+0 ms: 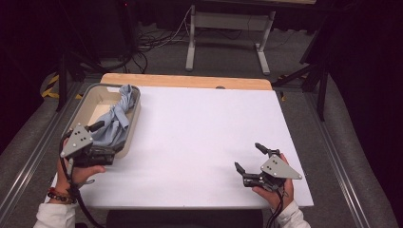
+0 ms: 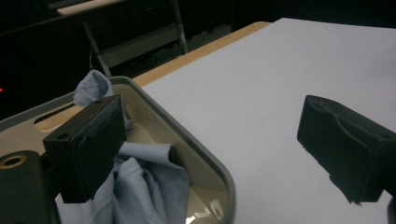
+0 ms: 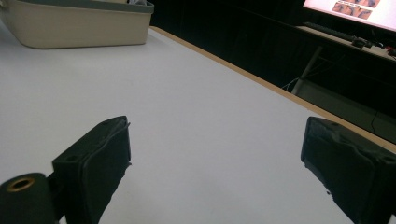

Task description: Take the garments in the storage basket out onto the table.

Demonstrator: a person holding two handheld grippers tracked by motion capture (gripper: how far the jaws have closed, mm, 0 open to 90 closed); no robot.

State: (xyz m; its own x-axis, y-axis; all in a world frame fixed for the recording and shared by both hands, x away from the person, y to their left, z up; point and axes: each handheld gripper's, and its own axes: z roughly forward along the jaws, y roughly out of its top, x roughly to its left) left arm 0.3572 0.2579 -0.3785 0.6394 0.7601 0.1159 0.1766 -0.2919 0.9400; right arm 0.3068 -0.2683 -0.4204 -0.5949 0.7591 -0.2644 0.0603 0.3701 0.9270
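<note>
White table (image 1: 199, 137) bare between open-jawed grippers; blue cloth (image 1: 116, 121) fills tub (image 1: 90, 92) leftward.

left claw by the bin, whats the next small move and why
Probably ease the left claw down into the bin over the blue cloth and close on a fold. Its jaws stand open, one above the cloth, the other outside the rim over the white table, and nothing is gripped yet.
</note>
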